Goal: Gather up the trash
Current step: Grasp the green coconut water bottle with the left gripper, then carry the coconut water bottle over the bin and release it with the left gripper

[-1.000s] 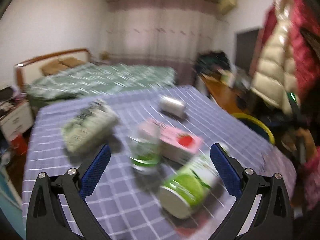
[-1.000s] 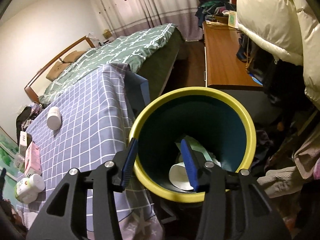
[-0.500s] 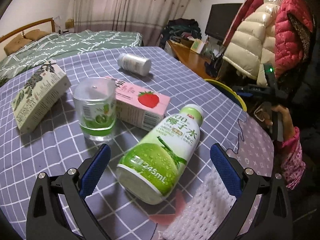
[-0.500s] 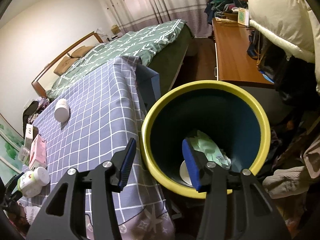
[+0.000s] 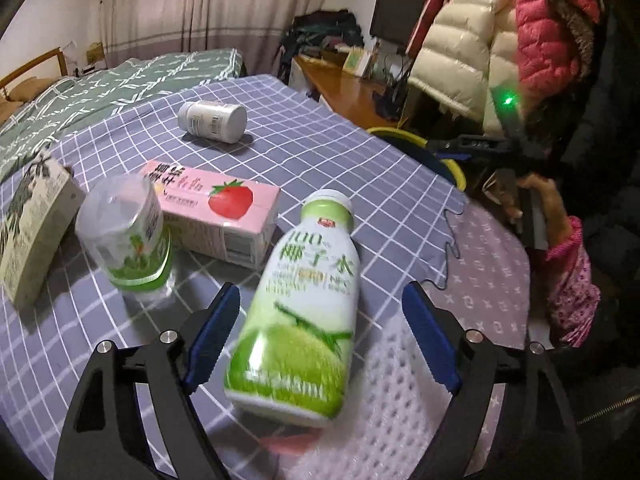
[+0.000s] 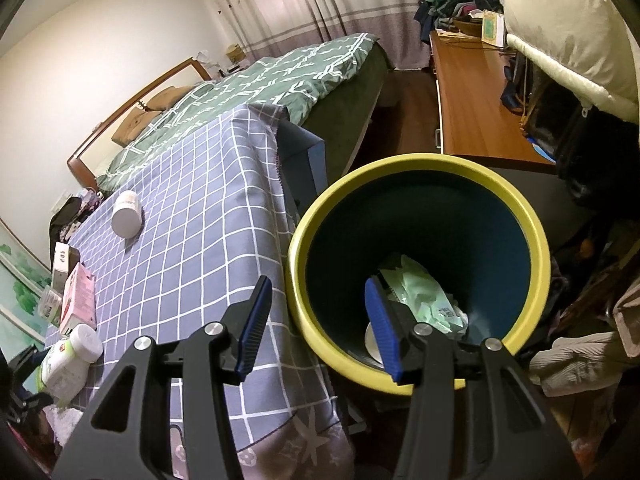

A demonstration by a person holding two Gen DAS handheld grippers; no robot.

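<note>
A green-and-white drink bottle lies on its side on the checked tablecloth, cap pointing away. My left gripper straddles its lower half and its jaws are closing. The left pad is close beside the bottle and the right pad stands well clear of it. My right gripper hangs open over the near rim of a yellow-rimmed dark bin, with one finger outside and one inside. Crumpled paper and a white lid lie in the bin.
Behind the bottle lie a pink strawberry carton, a clear cup with a green label, a white pill bottle and a grey-green box. White foam mesh lies beside the bottle. A person's hand holds the other gripper by the bin.
The left gripper has tipped down and come closer over the green bottle, and its jaws have narrowed around it. The right gripper has stayed over the bin, which sits slightly further right in view.
</note>
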